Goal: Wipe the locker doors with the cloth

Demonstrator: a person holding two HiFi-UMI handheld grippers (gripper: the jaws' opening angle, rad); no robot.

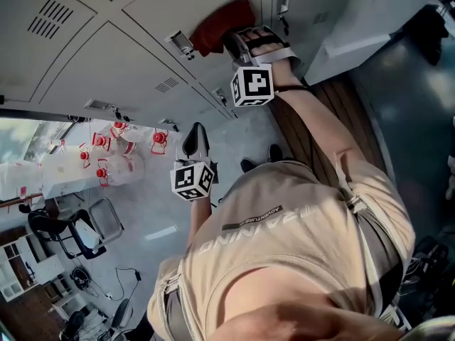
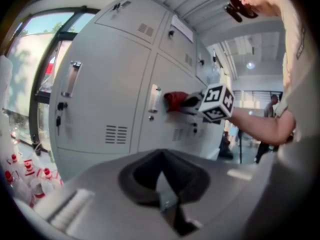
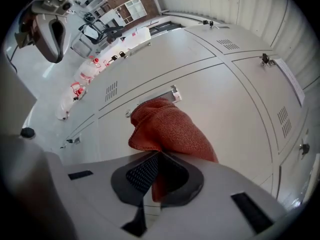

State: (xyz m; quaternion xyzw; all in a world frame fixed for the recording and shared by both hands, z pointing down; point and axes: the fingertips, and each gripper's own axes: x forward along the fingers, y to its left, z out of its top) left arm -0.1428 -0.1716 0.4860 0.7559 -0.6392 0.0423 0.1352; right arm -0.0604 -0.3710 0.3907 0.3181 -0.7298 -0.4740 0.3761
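Note:
A red cloth [image 1: 224, 23] is pressed flat against a grey locker door [image 1: 128, 55] beside its handle [image 1: 180, 43]. My right gripper [image 1: 245, 45] is shut on the cloth. In the right gripper view the cloth [image 3: 167, 129] bunches out from between the jaws of that gripper [image 3: 156, 171] and spreads on the door [image 3: 235, 114]. My left gripper [image 1: 195, 144] hangs lower, away from the lockers, shut with nothing in it. The left gripper view shows its jaws [image 2: 161, 156] together, and the cloth [image 2: 175, 100] far ahead on the door.
Clear bottles with red caps [image 1: 117, 155] stand on a white table at the left. Office chairs [image 1: 78, 233] and cables sit on the floor below. A white ledge [image 1: 370, 20] juts out at the right of the lockers. A person [image 2: 272, 104] stands far down the hall.

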